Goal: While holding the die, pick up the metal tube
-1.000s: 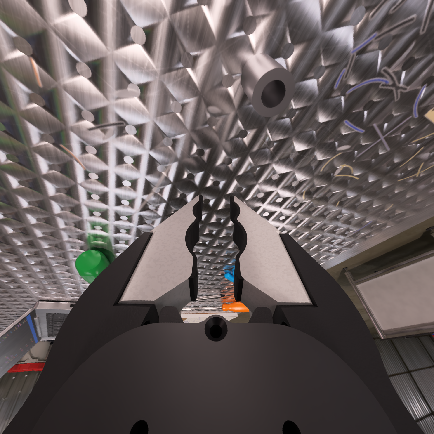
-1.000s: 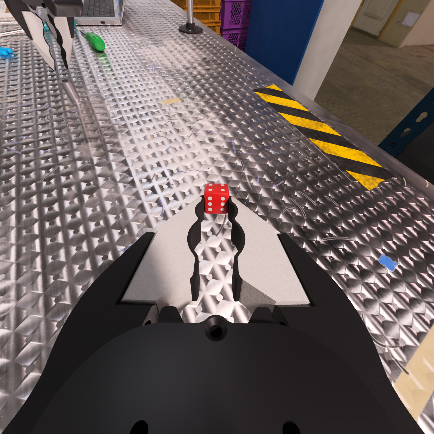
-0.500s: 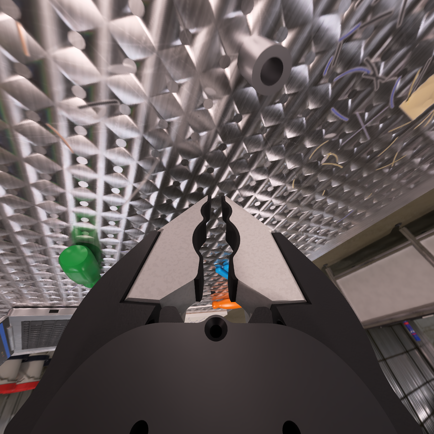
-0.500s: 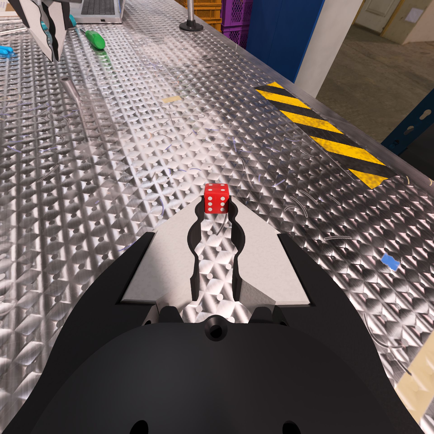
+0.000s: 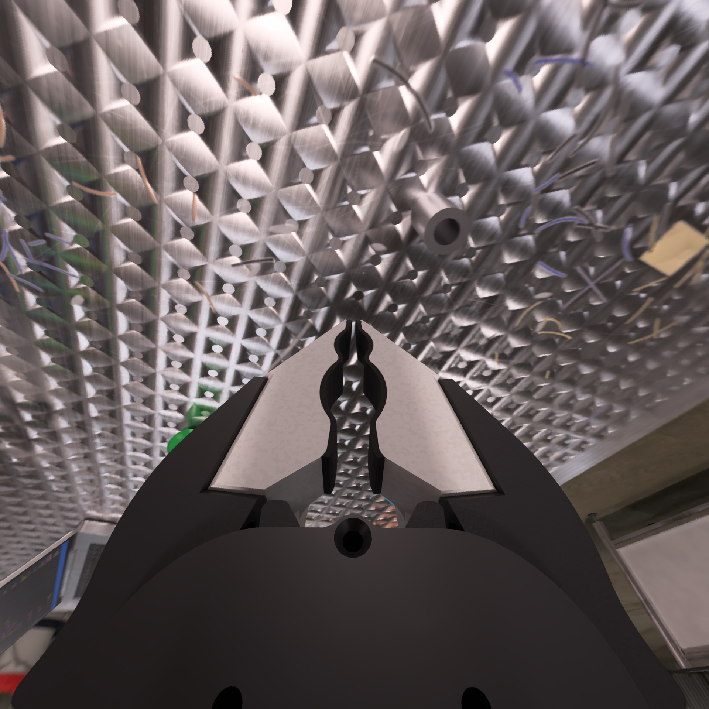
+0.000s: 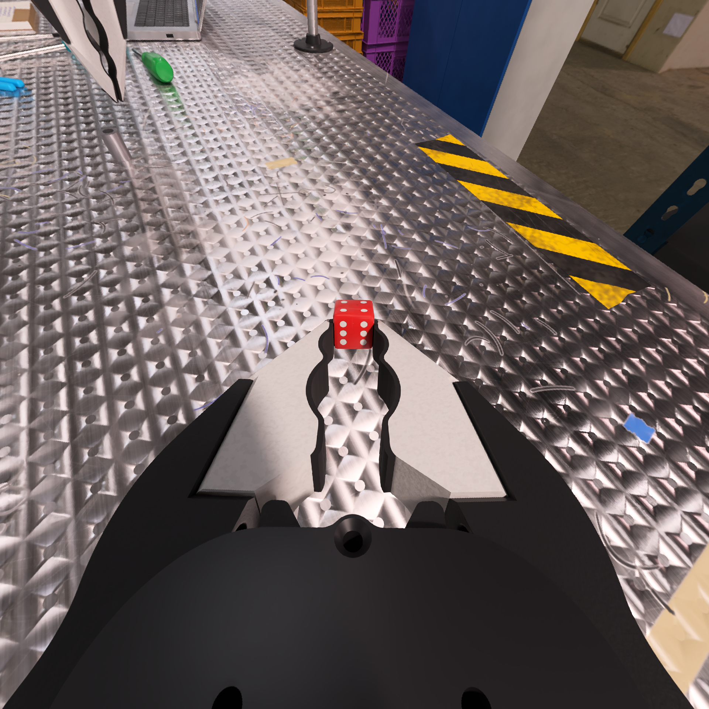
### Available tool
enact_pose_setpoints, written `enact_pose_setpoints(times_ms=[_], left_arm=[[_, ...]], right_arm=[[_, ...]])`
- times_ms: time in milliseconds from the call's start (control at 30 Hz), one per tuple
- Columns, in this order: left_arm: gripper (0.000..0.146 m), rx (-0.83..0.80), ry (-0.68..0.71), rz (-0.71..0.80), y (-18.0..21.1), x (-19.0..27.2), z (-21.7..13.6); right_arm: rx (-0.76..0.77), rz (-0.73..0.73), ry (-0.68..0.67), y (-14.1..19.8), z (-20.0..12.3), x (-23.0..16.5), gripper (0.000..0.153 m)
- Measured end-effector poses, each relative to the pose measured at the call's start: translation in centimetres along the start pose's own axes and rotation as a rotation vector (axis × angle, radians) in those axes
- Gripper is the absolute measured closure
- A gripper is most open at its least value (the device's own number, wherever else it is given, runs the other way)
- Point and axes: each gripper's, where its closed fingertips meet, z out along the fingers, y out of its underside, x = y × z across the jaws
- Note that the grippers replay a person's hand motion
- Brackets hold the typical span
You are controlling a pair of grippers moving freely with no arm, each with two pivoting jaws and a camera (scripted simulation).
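Over the last second my left gripper (image 5: 353, 324) has drawn its jaws together from a clear gap until the tips nearly touch, with nothing between them. It has also backed away: the metal tube (image 5: 437, 222) now sits smaller and farther off, at about 1 o'clock from the tips, lying on the patterned steel table (image 5: 192, 192) with its open bore facing the camera. In the right wrist view the tube (image 6: 117, 147) lies at 10 o'clock, just beyond the left gripper (image 6: 115, 94), near the green screwdriver (image 6: 157, 67). My right gripper (image 6: 353, 326) has not changed; it is clamped on the red die (image 6: 353, 324) at its tips, clear of the table. I judge the tube pickup not yet begun: the left jaws must reopen and realign before any grasp.
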Motion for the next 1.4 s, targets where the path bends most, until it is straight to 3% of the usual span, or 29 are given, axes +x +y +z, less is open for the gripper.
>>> enact_pose_setpoints(times_ms=[133, 267, 367, 467, 567, 700, 1067, 1400], left_arm=[[0.135, 0.057, 0.121, 0.037, -0.5, 2.2, -0.7], [0.132, 0.023, 0.226, 0.112, -0.7, 5.0, 0.7], [0.133, 0.002, 0.233, 0.108, -0.6, 5.0, 1.7], [0.125, -0.023, 0.234, 0.092, -0.4, 4.7, 2.2], [0.119, -0.049, 0.171, 0.102, -0.1, 3.9, 2.3], [0.121, -0.093, 0.056, 0.058, 0.8, 1.9, 2.2], [0.119, 0.051, 0.012, -0.019, 0.1, 0.1, -1.2], [0.108, 0.244, 0.202, 0.057, -4.3, 4.5, -0.9]], right_arm=[[0.000, 0.004, -0.002, 0.1, 0.0, 0.0, 0.134], [-0.002, 0.005, -0.003, 0.1, 0.1, 0.0, 0.134], [-0.002, 0.006, -0.002, 0.1, 0.0, 0.0, 0.134], [-0.001, 0.006, -0.001, 0.1, 0.0, 0.1, 0.134], [-0.001, 0.007, -0.001, 0.1, 0.0, 0.1, 0.134], [-0.001, 0.003, -0.001, 0.0, 0.0, 0.0, 0.134], [-0.006, 0.007, -0.001, 0.2, 0.1, 0.1, 0.134], [-0.009, 0.007, -0.002, 0.3, 0.2, 0.1, 0.134]])
